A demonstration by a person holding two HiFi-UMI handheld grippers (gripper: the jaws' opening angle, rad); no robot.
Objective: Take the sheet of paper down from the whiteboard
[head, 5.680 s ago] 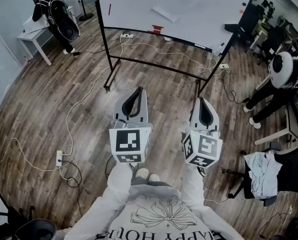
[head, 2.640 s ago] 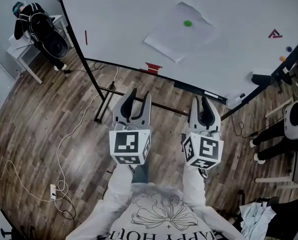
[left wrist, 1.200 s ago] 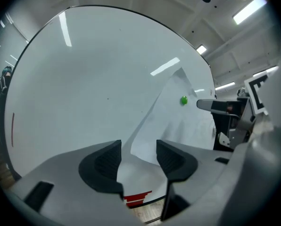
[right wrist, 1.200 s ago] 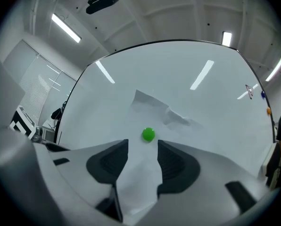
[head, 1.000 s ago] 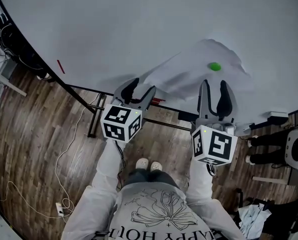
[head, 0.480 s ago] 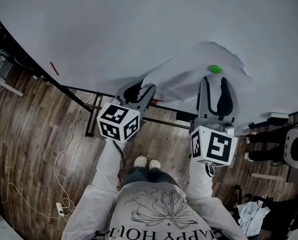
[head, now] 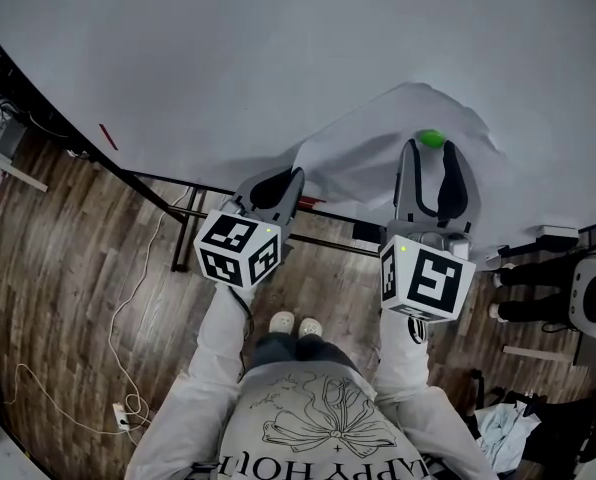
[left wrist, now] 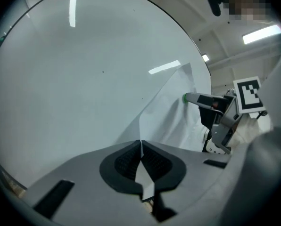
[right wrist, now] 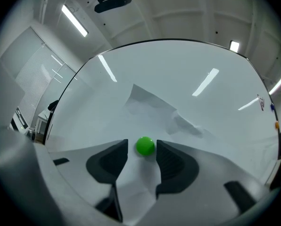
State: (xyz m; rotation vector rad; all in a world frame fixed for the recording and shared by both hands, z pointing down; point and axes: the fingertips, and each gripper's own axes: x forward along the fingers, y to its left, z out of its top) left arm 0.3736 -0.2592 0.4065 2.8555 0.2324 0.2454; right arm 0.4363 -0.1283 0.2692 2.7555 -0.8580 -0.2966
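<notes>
Head view, paper [head: 363, 163] slants up-right, left gripper [head: 283, 180] just clamped it, right gripper [head: 431, 154] open

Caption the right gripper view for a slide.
Right gripper, jaws open, straddles the round green magnet pinning a creased white paper sheet to the whiteboard.

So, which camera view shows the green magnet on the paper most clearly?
The right gripper view: the green magnet appears large and whole between the open jaws of the right gripper. The head view shows it small, at that gripper's tips; the left gripper view shows only a green sliver.
</notes>
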